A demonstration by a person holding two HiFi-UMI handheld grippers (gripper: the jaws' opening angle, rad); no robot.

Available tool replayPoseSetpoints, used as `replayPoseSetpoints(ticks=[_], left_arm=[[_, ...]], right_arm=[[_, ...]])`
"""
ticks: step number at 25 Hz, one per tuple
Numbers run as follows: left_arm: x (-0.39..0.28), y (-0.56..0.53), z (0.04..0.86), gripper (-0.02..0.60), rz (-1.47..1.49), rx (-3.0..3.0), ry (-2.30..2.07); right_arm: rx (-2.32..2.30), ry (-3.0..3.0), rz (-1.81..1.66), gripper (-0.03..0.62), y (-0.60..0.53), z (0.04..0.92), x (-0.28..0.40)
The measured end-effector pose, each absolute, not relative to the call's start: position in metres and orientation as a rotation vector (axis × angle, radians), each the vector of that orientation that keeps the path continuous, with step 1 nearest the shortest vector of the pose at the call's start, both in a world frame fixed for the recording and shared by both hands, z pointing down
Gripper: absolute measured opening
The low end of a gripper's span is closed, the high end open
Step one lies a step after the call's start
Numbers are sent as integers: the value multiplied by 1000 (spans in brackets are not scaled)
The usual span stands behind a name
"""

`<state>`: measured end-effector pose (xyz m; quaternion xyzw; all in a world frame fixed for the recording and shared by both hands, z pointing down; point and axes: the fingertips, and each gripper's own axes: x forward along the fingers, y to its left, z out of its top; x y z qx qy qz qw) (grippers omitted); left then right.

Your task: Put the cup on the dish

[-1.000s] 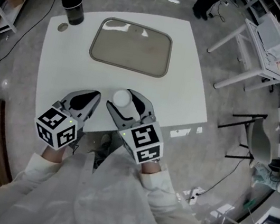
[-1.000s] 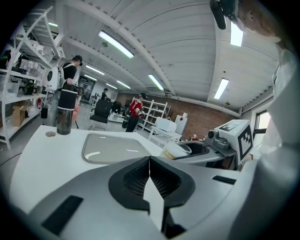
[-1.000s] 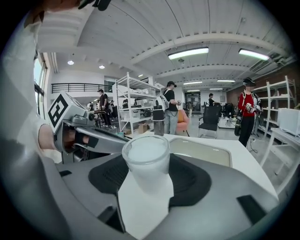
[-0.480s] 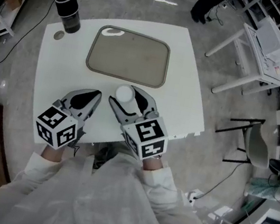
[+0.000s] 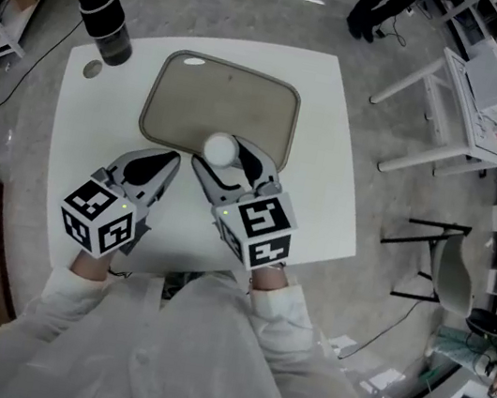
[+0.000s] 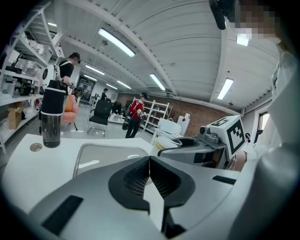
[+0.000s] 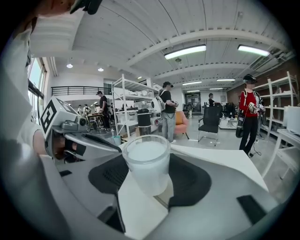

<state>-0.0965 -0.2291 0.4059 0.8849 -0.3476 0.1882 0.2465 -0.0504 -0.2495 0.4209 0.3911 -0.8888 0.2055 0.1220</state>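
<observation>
A frosted white cup (image 5: pixel 220 149) sits upright between the fingers of my right gripper (image 5: pixel 223 160), which is shut on it. In the head view the cup hangs over the near rim of the grey-beige rectangular dish (image 5: pixel 201 90) on the white table (image 5: pixel 326 188). The right gripper view shows the cup (image 7: pixel 146 164) gripped at its lower half by the right gripper (image 7: pixel 146 180). My left gripper (image 5: pixel 168 168) is just left of it, over the table near the dish's front left corner. In its own view the left gripper (image 6: pixel 149 169) has its jaws pressed together, with nothing between them.
A black bottle (image 5: pixel 106 20) stands at the table's far left corner, with a small round disc (image 5: pixel 91 69) beside it. White desks and a chair (image 5: pixel 477 91) stand to the right on the floor. People stand in the background of both gripper views.
My right gripper has carried the cup forward from the table's front part to the dish's near rim. The left gripper has moved forward alongside it, still shut.
</observation>
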Motion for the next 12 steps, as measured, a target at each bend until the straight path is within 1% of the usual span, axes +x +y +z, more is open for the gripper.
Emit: replayPoseSetpoints(ticks=[12], left_arm=[[-76,-309,455,9,532,2318,-955]], right_arm=[[1055,-2605,660,276,-337,468,-47]])
